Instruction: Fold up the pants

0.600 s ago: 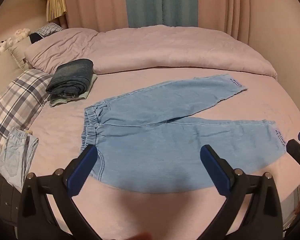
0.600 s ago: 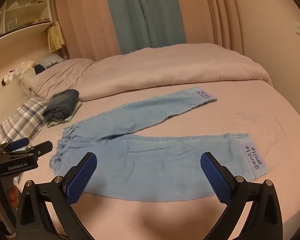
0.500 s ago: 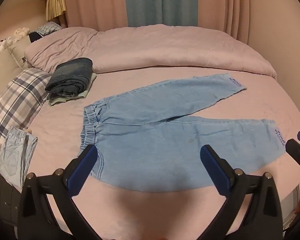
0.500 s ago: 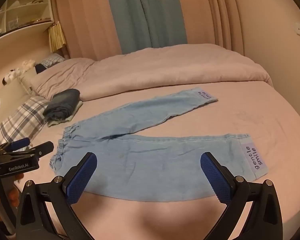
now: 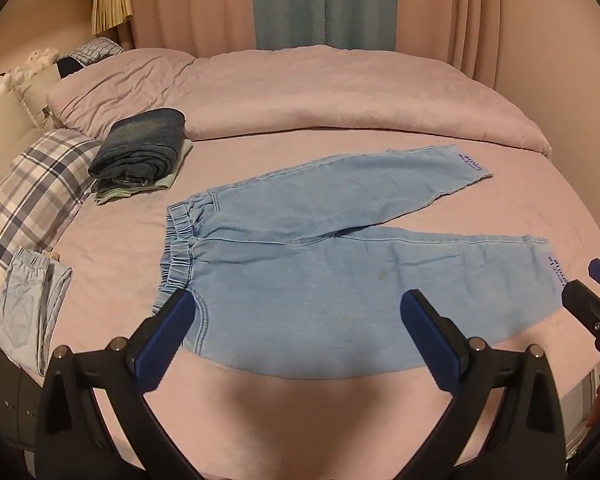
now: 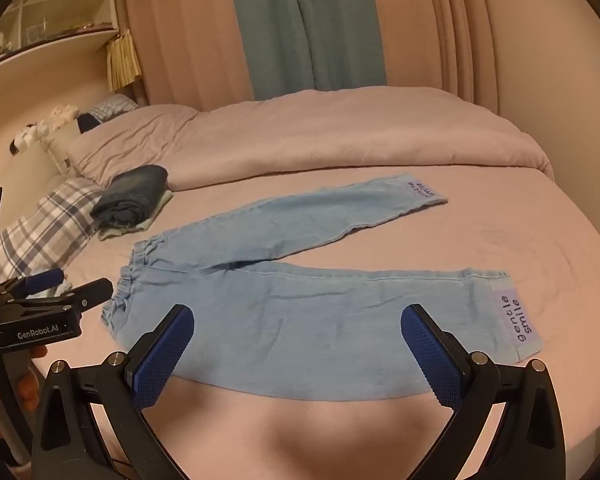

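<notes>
Unfolded, pants (image 5: 320, 264) lie flat beyond both open claws.

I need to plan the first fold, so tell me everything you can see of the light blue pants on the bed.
The light blue pants look like soft, thin denim with an elastic gathered waistband on the left. They lie flat and unfolded on the pink bed sheet, legs spread in a V toward the right. Each cuff carries a pale label reading "gentle smile". Nothing but the sheet touches them; neither hand-held gripper holds them.

Pants (image 5: 320, 264) near hem partly behind left gripper (image 5: 298, 332) fingers; folded light jeans (image 5: 24, 300) cut off at bed's (image 5: 340, 128) left edge.
</notes>
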Demonstrator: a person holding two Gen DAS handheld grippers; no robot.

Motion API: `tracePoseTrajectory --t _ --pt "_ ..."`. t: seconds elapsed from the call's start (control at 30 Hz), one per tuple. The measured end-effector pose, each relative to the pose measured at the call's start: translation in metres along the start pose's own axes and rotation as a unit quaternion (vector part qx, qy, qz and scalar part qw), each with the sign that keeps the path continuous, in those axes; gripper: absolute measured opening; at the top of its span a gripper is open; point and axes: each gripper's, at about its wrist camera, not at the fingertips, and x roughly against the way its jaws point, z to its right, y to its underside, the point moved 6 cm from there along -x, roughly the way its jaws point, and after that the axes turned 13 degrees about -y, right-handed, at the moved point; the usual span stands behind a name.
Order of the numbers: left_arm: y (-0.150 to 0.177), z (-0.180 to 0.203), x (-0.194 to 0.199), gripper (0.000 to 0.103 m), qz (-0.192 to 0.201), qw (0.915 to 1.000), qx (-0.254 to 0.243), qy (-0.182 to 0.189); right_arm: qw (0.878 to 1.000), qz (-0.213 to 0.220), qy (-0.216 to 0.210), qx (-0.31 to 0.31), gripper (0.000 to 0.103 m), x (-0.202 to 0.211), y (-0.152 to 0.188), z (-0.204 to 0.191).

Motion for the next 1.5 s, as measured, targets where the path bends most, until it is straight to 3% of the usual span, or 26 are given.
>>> tracePoseTrajectory --t 1.13,1.5 --pt "0.005 -0.001 -0.004 0.103 -0.005 0.9998 0.009 0.016 1.000 -0.015 -0.001 0.012 0.103 -0.009 0.006 -0.009" --pt "0.012 -0.001 -0.016 0.103 -0.027 0.9991 0.013 0.029 0.999 -0.037 -0.010 0.024 0.103 -0.021 0.015 -0.017"
